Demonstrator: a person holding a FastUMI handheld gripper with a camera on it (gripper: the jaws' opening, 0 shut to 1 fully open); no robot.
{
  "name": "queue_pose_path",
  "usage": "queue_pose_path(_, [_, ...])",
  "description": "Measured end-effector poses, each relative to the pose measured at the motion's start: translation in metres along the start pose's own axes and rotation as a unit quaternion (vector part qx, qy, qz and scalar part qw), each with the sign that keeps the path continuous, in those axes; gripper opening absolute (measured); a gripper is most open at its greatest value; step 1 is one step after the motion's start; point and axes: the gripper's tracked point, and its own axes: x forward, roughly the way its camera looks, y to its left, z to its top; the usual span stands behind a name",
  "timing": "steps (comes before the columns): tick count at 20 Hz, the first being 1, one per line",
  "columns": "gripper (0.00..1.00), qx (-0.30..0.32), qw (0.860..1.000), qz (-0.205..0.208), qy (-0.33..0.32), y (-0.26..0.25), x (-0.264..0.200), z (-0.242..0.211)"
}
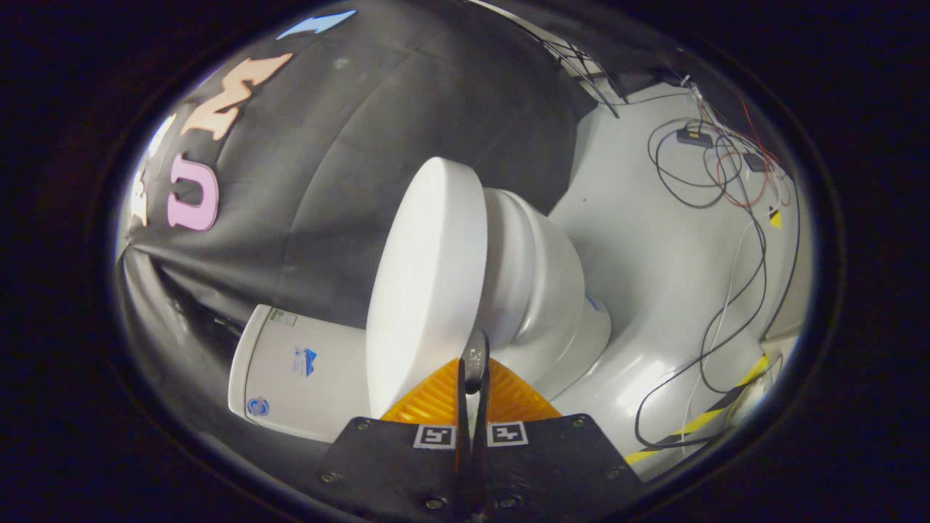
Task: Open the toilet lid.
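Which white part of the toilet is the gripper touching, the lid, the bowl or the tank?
The lid. The hand-held gripper is closed at its edge; the bowl lies beyond, the tank beside.

We see the gripper (pixel 472 367) from behind, along its two fingers, which lie close together with only a thin slit between them. Each finger has a ribbed, wedge-shaped face. Behind them sit two flat black plates (pixel 407 465) with small screws near their edges. Each plate carries one square black-and-white marker (pixel 434 436) beside the slit.
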Motion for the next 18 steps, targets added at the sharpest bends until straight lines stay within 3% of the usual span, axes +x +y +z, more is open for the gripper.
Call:
queue_pose_path(9, [0.01, -0.096, 0.994, 0.024, -0.052, 0.051, -0.025, 0.014])
queue_pose_path(14, [0.01, -0.173, 0.981, 0.043, -0.077, 0.089, -0.041, 0.014])
queue_pose_path(18, [0.01, -0.201, 0.974, 0.051, -0.088, 0.102, -0.047, 0.013])
